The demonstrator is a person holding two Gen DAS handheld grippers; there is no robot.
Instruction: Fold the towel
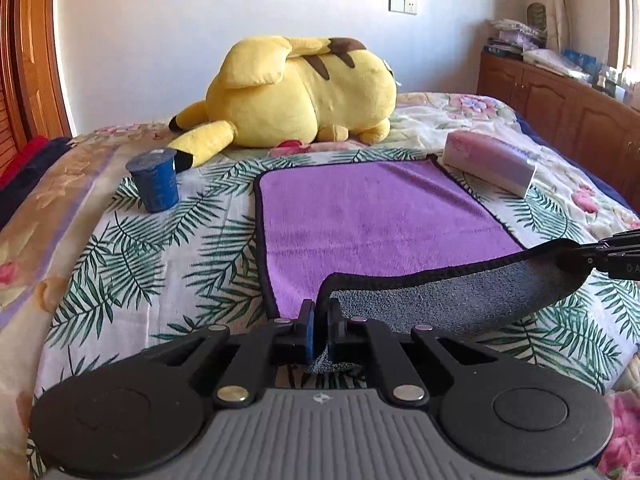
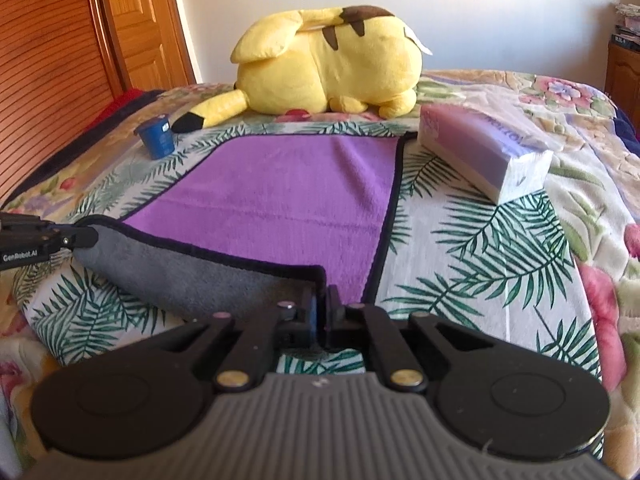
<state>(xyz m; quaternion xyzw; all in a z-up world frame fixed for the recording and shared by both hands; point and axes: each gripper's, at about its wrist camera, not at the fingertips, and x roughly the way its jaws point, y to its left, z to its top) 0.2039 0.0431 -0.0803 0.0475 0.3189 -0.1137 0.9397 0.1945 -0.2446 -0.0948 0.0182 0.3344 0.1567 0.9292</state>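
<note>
Left wrist view gives us the bed [image 1: 120, 264] under its palm-leaf cover, and there's company around the work: a blue cup [image 1: 154, 179] standing off the towel's left edge, a big yellow plush toy [image 1: 296, 96] lying beyond the far edge, and a purple tissue pack [image 1: 490, 162] right at the far right corner, looking like it just touches the hem there. Nothing sits on the purple spread itself. Now the tools: the left gripper [image 1: 321, 326] is clamped tight on the near left corner of the towel [image 1: 372, 216], fingers pinched together with the black hem rising between them. Right wrist view, same story: the right gripper [image 2: 322, 314] is closed on the near right corner. Between the two, the near edge is lifted and curled over, grey underside showing, while the rest of the towel lies flat on the bed, stretching away from both grippers toward the plush.
</note>
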